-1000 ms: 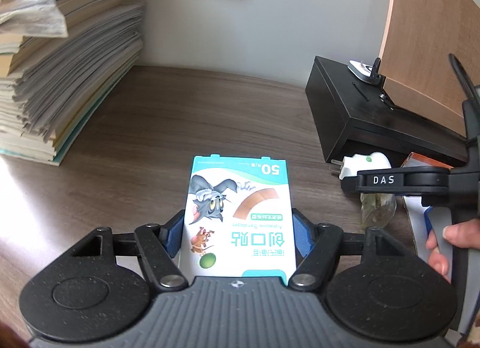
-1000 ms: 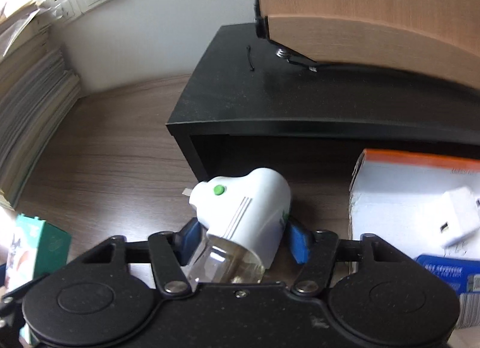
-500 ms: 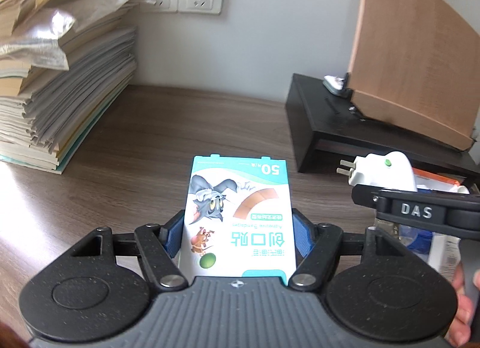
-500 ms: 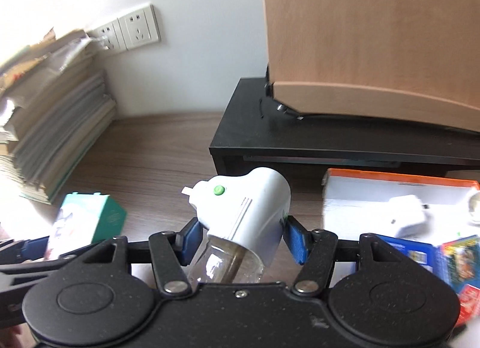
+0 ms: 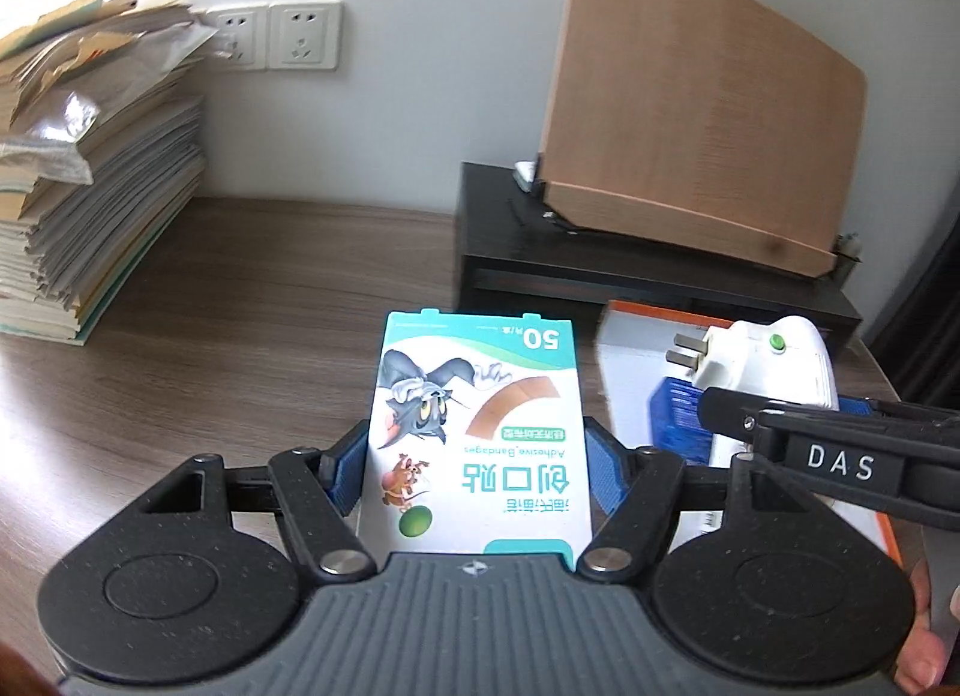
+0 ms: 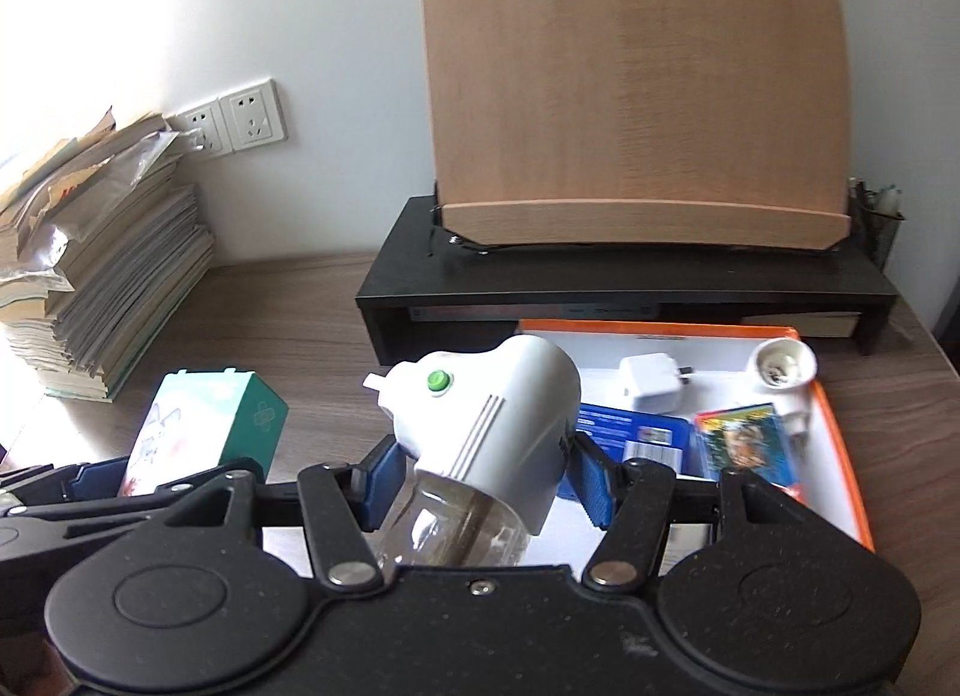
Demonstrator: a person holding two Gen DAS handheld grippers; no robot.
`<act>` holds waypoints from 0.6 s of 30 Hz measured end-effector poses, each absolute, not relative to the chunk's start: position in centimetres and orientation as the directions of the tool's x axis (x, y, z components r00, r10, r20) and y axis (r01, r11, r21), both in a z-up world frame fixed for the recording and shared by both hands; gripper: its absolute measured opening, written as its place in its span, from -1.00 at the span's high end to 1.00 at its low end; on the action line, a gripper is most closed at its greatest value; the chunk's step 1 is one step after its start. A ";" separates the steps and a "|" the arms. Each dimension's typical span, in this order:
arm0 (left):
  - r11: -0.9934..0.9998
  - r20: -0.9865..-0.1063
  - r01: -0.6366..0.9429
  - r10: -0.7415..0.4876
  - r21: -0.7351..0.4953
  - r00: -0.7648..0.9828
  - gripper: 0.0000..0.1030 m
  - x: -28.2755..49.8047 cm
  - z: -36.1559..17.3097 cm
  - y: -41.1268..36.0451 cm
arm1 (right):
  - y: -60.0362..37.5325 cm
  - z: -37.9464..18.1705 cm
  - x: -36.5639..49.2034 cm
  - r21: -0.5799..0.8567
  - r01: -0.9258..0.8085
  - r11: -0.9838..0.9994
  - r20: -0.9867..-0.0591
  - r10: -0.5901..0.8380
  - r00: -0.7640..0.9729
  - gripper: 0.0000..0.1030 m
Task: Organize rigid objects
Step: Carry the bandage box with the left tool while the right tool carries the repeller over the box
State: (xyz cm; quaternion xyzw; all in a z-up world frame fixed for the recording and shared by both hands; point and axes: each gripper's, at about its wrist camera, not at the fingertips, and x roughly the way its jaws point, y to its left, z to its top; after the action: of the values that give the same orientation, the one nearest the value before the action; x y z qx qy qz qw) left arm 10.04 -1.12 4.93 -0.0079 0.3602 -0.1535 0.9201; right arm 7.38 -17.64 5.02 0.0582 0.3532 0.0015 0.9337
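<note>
My left gripper point(image 5: 474, 471) is shut on a box of adhesive bandages point(image 5: 480, 426), white and teal with a cartoon cat, held upright above the wooden desk. The same box shows at the left of the right wrist view point(image 6: 204, 432). My right gripper point(image 6: 487, 480) is shut on a white plug-in vaporizer point(image 6: 498, 414) with a green button and a clear bottle under it. It hangs over the left end of a white tray with an orange rim point(image 6: 840, 426). From the left wrist view the vaporizer point(image 5: 774, 372) is at the right, prongs pointing left.
In the tray lie a white charger point(image 6: 651, 390), a blue box point(image 6: 630, 432), a colourful card pack point(image 6: 744, 444) and a white lamp socket point(image 6: 783, 372). Behind it stands a black riser point(image 6: 600, 282) bearing a wooden board point(image 6: 630, 96). A paper stack point(image 6: 102, 276) fills the left.
Both grippers have risen and drawn back from the riser, each keeping its object. The tray and the whole wooden board have come into view.
</note>
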 end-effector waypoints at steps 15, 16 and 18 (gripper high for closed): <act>0.919 -0.652 0.378 -0.357 -0.115 0.669 -0.39 5.7 5.2 -7.0 | -24.0 5.5 -0.2 0.130 0.165 0.978 -0.644 -0.043 0.764 -0.38; 0.916 -0.655 0.384 -0.360 -0.114 0.665 -0.39 5.5 5.1 -7.4 | -24.3 5.5 -0.7 0.131 0.172 0.976 -0.644 -0.048 0.764 -0.38; 0.913 -0.661 0.392 -0.362 -0.110 0.658 -0.39 5.1 4.8 -7.9 | -24.9 5.4 -1.5 0.136 0.184 0.973 -0.644 -0.054 0.763 -0.38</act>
State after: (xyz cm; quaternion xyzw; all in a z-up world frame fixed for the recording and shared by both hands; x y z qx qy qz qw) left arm 5.07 -7.94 4.81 0.0210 0.3581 -0.2071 0.9102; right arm -1.49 -24.85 5.41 0.0960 0.3383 -0.0638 0.9340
